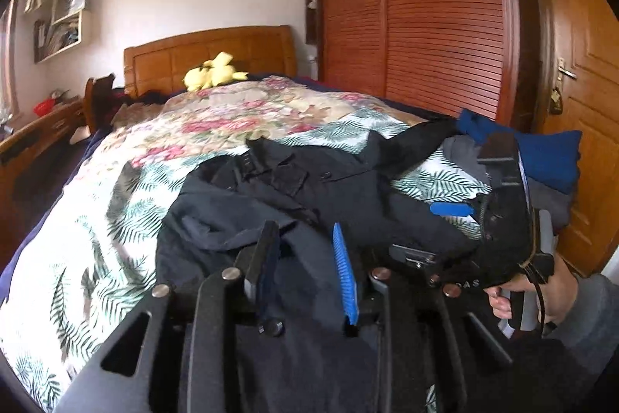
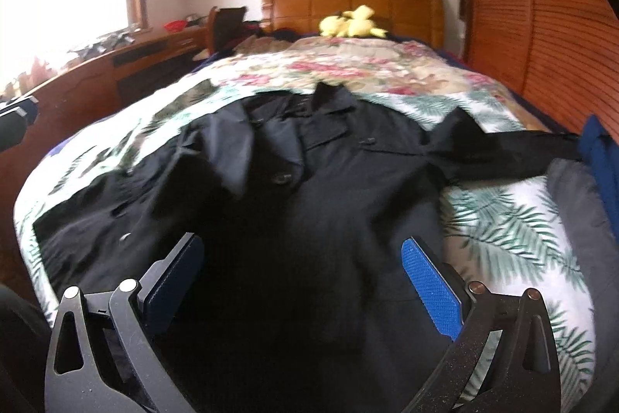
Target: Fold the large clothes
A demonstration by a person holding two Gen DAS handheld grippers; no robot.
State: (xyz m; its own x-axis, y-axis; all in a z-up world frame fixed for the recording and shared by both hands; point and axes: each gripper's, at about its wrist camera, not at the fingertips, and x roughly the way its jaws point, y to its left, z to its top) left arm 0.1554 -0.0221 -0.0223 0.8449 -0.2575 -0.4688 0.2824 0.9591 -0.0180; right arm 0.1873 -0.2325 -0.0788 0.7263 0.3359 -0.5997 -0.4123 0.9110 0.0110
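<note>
A large dark navy coat (image 1: 309, 188) lies spread on the bed, collar toward the headboard; one sleeve (image 1: 418, 138) stretches right. It fills the right wrist view (image 2: 317, 180) too. My left gripper (image 1: 305, 254) hovers over the coat's lower part, fingers partly open with nothing between them. My right gripper (image 2: 301, 266) is wide open above the coat's lower body. The right gripper also shows in the left wrist view (image 1: 452, 209), held in a hand at the coat's right edge.
The bed carries a leaf and flower print quilt (image 1: 116, 219). A yellow plush toy (image 1: 214, 76) sits by the wooden headboard. Folded grey and blue clothes (image 1: 549, 157) are stacked at the bed's right edge. A slatted wardrobe (image 1: 418, 6) and door stand right; a desk (image 2: 96, 72) stands left.
</note>
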